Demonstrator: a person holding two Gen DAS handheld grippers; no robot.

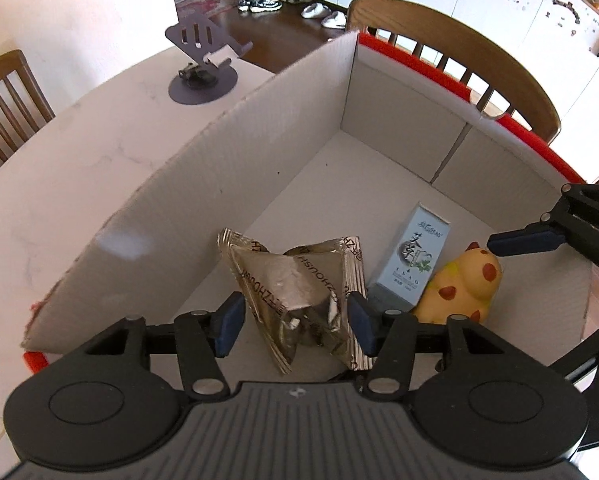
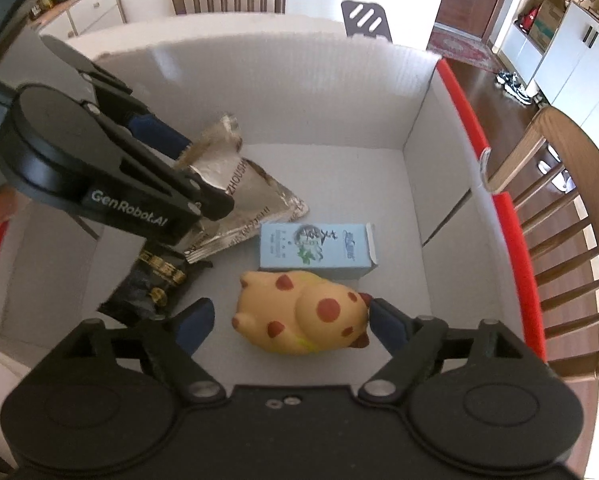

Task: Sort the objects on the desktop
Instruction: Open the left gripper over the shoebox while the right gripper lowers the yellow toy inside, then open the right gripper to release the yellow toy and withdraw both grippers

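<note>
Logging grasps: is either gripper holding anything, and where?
Right gripper holds nothing; spotted toy lies loose between open jaws. Left gripper straddles foil packet; grip cannot be told.

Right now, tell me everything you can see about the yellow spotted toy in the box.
The yellow spotted toy looks like a soft, rubbery animal figure, pale yellow with reddish-brown spots and small reddish ears. It lies on its side on the floor of the white cardboard box, close beside a light blue carton. The right hand-held gripper straddles it with its blue pads apart; whether one pad touches its head end is unclear.

foil packet (image 1: 295, 284) crumpled | blue carton (image 2: 317, 250) flat | spotted yellow toy (image 2: 303, 316) sideways; all in box (image 2: 299, 92)
</note>
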